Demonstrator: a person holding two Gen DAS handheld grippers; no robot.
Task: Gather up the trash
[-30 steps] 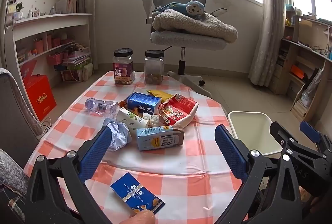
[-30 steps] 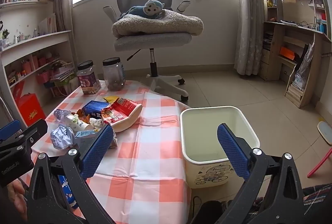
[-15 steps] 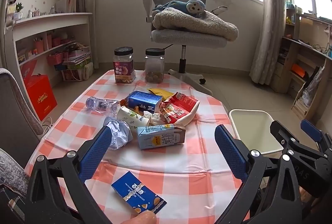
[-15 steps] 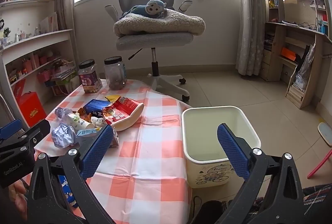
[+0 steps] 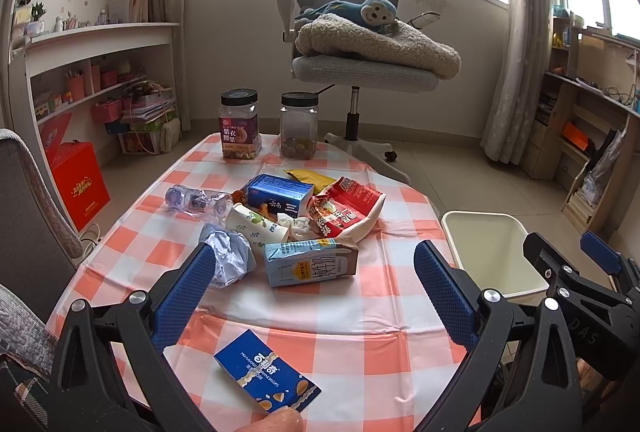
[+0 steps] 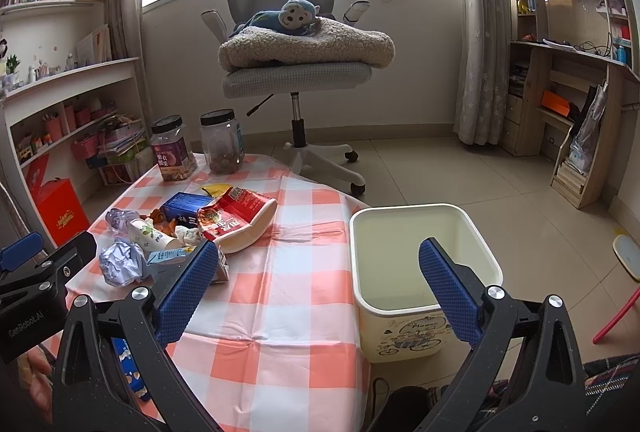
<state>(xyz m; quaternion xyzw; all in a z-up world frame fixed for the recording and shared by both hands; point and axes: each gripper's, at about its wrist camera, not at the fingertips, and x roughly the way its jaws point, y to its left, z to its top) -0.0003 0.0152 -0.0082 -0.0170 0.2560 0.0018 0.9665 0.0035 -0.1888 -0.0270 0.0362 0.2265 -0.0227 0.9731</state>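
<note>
Trash lies heaped on the checked table (image 5: 360,316): a milk carton (image 5: 311,267), a red snack bag (image 5: 344,205), a blue box (image 5: 278,193), crumpled foil (image 5: 228,258), a paper cup (image 5: 256,228) and a crushed bottle (image 5: 196,199). A blue biscuit box (image 5: 266,378) lies at the near edge. My left gripper (image 5: 316,280) is open and empty, above the near table, short of the carton. My right gripper (image 6: 316,276) is open and empty, between the table edge and the cream bin (image 6: 424,272). The bin (image 5: 492,252) stands on the floor right of the table.
Two lidded jars (image 5: 239,125) (image 5: 299,125) stand at the table's far edge. An office chair (image 5: 360,71) with a blanket and plush monkey stands beyond. Shelves line the left wall (image 5: 100,79) and a desk the right (image 6: 568,103). A red box (image 5: 78,181) sits on the floor.
Both grippers have risen and eased back a little; the table and bin sit slightly lower in each view. Nothing was taken hold of.
</note>
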